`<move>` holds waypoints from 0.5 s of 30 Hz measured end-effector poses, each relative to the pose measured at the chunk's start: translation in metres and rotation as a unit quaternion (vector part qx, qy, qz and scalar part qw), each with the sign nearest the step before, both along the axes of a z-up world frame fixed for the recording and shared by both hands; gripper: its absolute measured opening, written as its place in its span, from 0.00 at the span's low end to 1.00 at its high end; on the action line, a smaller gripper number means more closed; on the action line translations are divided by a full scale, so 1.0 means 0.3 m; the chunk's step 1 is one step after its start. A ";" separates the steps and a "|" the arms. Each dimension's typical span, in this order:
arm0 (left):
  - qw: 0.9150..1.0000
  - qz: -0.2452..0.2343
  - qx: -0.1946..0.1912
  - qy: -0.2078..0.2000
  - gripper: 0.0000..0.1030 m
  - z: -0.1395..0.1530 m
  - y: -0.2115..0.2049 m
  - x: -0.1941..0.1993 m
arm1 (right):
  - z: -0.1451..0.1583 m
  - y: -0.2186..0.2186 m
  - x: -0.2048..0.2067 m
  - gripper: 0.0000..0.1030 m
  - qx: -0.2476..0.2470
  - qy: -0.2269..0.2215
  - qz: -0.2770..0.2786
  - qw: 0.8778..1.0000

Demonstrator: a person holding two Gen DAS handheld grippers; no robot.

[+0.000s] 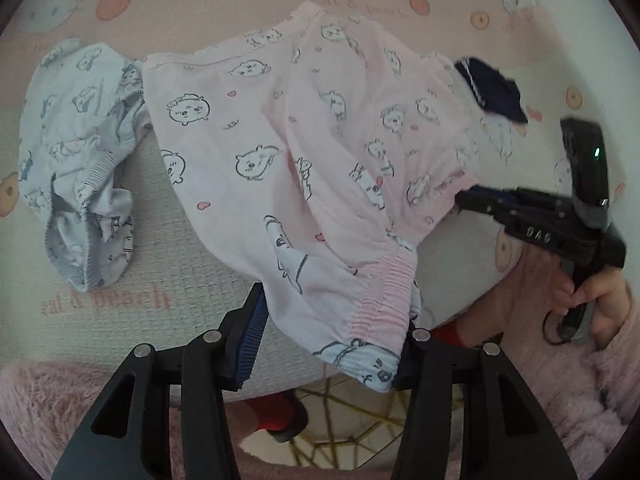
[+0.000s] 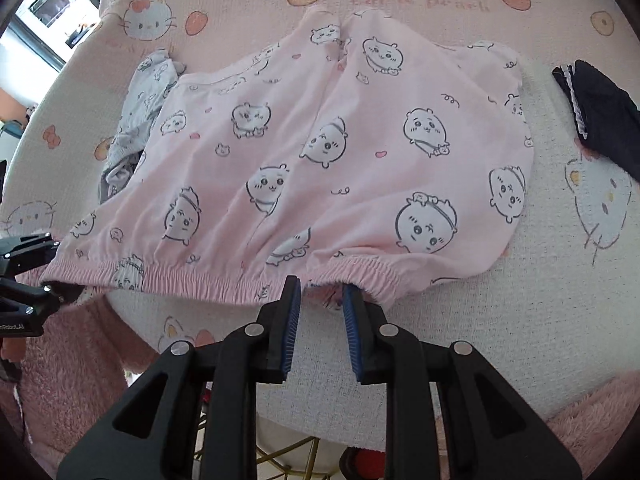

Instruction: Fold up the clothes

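Note:
Pink shorts [image 1: 304, 148] with cartoon faces lie spread on the Hello Kitty cloth of the table [image 1: 192, 240], waistband toward me; they also show in the right wrist view [image 2: 320, 160]. My left gripper [image 1: 332, 328] is open, its jaws on either side of the waistband's left end, which hangs between them. My right gripper [image 2: 320, 300] is open, its jaws on either side of a gather of the waistband near its right end; it also shows in the left wrist view [image 1: 468, 196].
Crumpled light blue shorts [image 1: 80, 160] lie to the left of the pink ones and touch them. A dark navy garment [image 2: 600, 116] lies at the right. The table's front edge is just under the waistband, with pink fluffy sleeves [image 1: 580, 360] below.

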State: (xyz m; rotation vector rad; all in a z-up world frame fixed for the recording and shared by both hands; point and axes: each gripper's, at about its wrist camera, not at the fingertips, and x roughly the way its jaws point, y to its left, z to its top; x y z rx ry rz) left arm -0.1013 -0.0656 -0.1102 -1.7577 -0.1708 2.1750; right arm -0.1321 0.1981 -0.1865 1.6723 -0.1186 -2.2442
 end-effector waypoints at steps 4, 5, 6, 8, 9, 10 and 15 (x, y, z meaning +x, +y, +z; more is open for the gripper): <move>0.988 0.016 -0.143 0.053 0.49 0.022 0.005 -0.001 | -0.015 0.030 -0.011 0.21 0.008 -0.002 -0.013 1.000; 0.977 -0.009 -0.202 0.073 0.49 0.026 0.034 0.012 | -0.023 0.041 -0.014 0.21 0.008 -0.005 -0.016 1.000; 0.979 -0.033 -0.186 0.077 0.49 0.035 0.050 0.029 | -0.029 0.046 -0.014 0.21 0.007 -0.007 -0.016 1.000; 0.988 -0.060 -0.122 0.079 0.49 0.055 0.071 0.055 | -0.029 0.056 -0.029 0.21 0.005 -0.004 -0.027 1.000; 0.989 -0.070 -0.101 0.083 0.49 0.062 0.083 0.067 | -0.028 0.057 -0.029 0.21 0.000 -0.001 -0.031 1.000; 0.987 -0.082 -0.106 0.091 0.49 0.059 0.103 0.072 | -0.026 0.057 -0.030 0.21 -0.005 0.002 -0.034 0.999; 0.980 -0.118 -0.143 0.068 0.49 -0.020 0.196 0.025 | 0.023 0.031 -0.044 0.21 -0.064 0.034 -0.027 0.997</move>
